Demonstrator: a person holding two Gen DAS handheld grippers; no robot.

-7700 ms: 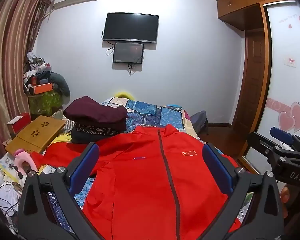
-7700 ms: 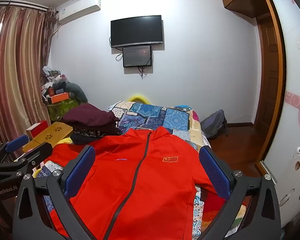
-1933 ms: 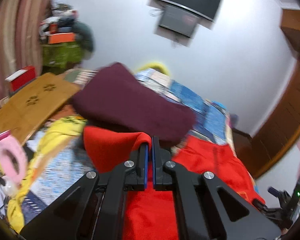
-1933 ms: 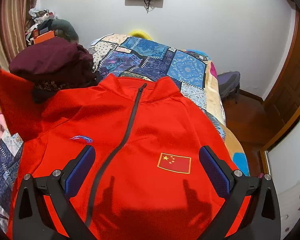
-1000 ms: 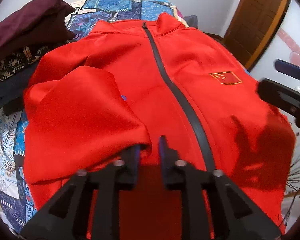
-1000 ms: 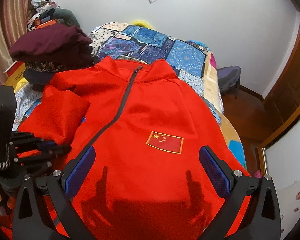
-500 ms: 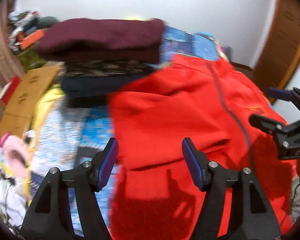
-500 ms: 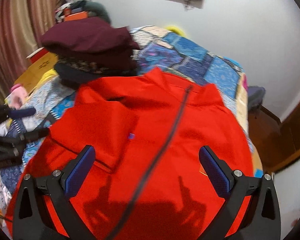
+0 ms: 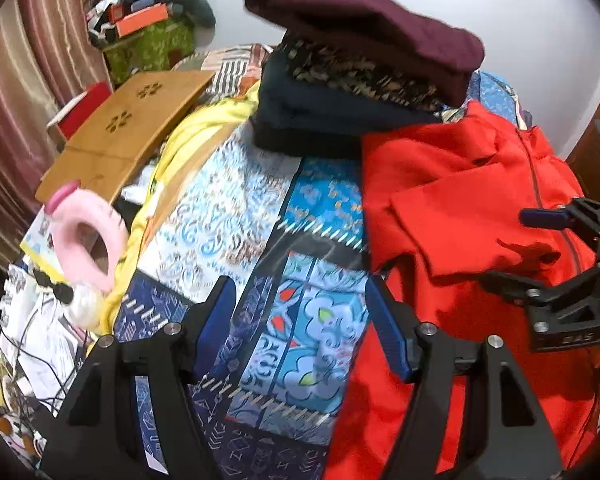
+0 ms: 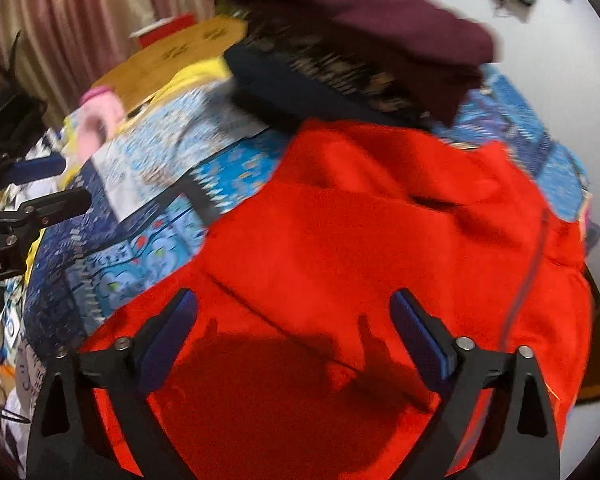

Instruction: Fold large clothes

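The red zip jacket (image 9: 460,208) lies front up on the patchwork bedspread (image 9: 228,216), with one sleeve folded across its chest. My left gripper (image 9: 300,320) hangs open over bare bedspread just left of the jacket's edge, and nothing is between its fingers. In the right wrist view, my right gripper (image 10: 294,332) hovers over the lower left part of the red jacket (image 10: 360,240). Its jaws are closing but stand wide, with only flat cloth below them. Each gripper shows at the edge of the other's view.
A stack of folded clothes (image 9: 360,60) with a maroon garment on top sits at the head of the jacket. A wooden lap desk (image 9: 128,128), a pink ring (image 9: 88,232) and loose cables (image 9: 32,360) crowd the bed's left side. Striped curtains (image 9: 28,80) hang behind.
My left gripper has let go of the sleeve, opened, and swung left off the jacket onto the bedspread. The right gripper has moved left and lower over the jacket, its jaws a little narrower.
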